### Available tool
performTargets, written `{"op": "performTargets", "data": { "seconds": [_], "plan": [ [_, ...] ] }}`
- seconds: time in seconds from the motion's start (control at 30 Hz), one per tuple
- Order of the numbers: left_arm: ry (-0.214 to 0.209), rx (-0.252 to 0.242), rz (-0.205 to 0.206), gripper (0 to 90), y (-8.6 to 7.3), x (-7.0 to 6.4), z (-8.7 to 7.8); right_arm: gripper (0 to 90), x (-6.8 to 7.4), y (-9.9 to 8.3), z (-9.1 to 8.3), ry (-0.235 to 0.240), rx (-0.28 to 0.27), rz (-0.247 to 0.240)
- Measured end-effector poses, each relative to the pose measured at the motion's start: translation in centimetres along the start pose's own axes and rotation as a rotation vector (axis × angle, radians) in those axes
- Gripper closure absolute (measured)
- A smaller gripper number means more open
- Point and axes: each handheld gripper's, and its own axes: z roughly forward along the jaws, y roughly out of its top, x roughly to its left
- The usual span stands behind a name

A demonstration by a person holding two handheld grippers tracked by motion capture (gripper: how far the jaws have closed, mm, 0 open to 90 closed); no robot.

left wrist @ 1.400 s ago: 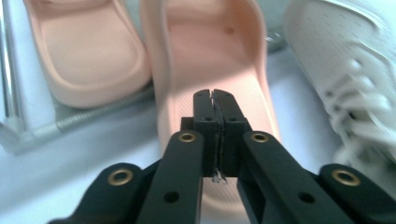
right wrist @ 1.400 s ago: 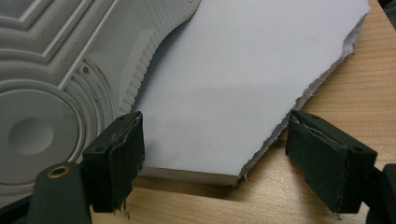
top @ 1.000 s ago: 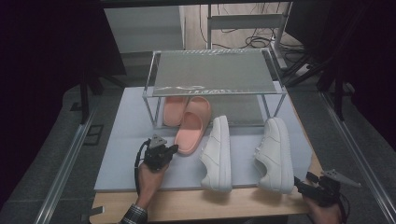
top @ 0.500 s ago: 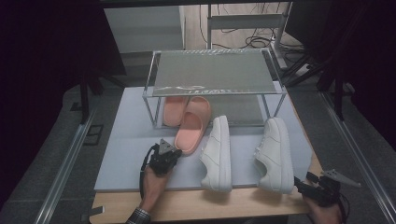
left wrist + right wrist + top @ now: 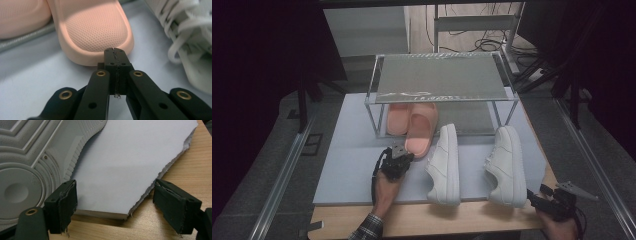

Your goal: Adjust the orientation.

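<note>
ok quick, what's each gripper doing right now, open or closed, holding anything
Left gripper: closed, empty, tips right at the pink slipper.
Right gripper: open, holding nothing, beside the white sneaker.

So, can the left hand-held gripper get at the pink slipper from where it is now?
Probably yes. The left hand-held gripper is right at the toe of the pink slipper, and nothing lies between them. Its jaws are shut, though, so they must open first to take the rim.

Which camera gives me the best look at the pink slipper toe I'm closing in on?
The left gripper view: the pink slipper toe sits just beyond the shut left gripper. The high view shows the whole slipper small, half under the rack. The right gripper view faces a white sneaker sole instead.
</note>
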Motion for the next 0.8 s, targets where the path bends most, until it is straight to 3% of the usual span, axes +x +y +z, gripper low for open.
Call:
{"op": "performTargets", "data": {
  "seconds": [0.27, 0.43, 0.8],
  "plan": [
    [0.017, -0.028, -0.005, 89.7, 0.9, -0.4, 0.4, 19.6, 0.0, 0.0, 0.0, 0.001, 0.0, 0.0],
    [0.005, -0.013, 0.016, 89.7, 0.9, -1.1, 0.8, 19.6, 0.0, 0.0, 0.0, 0.001, 0.0, 0.0],
    [0.024, -0.004, 0.006, 89.7, 2.2, -1.2, 2.6, 19.6, 0.0, 0.0, 0.0, 0.001, 0.0, 0.0]
  ]
}}
